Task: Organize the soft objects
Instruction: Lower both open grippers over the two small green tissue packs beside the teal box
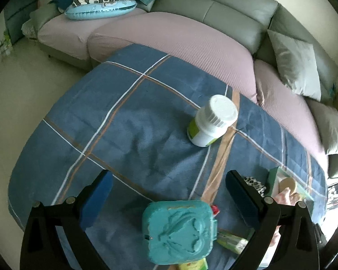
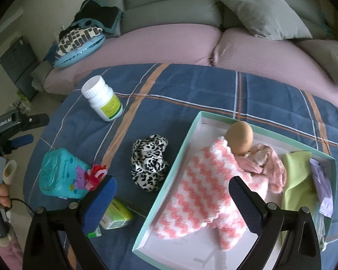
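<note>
**Sorting Soft Items into the Tray**

We hold the left gripper spread and empty above the teal plastic toy case. Beside it, the leopard-print fabric scrunchie lies outside on the blue plaid blanket. The right gripper also gapes empty over the shallow white cardboard tray, where the pink-and-white knitted cloth already rests, presumably sorted.

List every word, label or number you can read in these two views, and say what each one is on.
"GenRobot.AI": on the black body of the left hand-held gripper, at the left edge of the right wrist view.

White plastic bottle with green-and-yellow label: print too small to read.

Green and white carton near the blue tablecloth's edge: print blurred, unreadable.

Nothing else legible.
</note>
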A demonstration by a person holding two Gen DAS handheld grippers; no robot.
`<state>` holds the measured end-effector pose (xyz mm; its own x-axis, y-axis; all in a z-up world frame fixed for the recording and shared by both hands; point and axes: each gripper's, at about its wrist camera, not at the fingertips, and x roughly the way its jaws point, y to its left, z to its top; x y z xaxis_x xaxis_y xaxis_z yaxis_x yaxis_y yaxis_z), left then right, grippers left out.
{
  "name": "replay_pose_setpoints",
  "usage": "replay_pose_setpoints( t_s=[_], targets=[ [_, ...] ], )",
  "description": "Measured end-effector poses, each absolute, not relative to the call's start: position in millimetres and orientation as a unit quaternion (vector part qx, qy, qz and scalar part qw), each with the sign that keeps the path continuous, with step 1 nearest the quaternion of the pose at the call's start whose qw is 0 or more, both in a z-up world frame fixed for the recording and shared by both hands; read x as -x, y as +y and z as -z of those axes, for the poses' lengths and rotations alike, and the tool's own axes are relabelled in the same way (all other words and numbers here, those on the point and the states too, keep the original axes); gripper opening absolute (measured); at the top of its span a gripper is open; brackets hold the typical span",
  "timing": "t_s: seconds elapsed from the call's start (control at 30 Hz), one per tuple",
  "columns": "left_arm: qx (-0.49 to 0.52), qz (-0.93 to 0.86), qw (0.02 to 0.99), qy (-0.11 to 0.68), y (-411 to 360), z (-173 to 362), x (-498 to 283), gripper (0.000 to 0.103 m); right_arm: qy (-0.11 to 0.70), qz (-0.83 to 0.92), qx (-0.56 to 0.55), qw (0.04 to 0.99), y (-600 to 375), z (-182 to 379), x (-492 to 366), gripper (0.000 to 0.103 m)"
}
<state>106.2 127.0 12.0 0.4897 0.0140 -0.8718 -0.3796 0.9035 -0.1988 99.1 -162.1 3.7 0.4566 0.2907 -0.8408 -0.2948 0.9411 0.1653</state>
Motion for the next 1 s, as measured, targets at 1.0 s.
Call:
replay_pose_setpoints(
  t_s=[1.0],
  targets=[
    [0.192, -0.027, 0.826, 0.53, 104.8, -11.3, -72.0, 0.1, 0.516, -0.273, 0.039, 0.811, -110.5, 12.4, -76.9, 0.063]
  ],
)
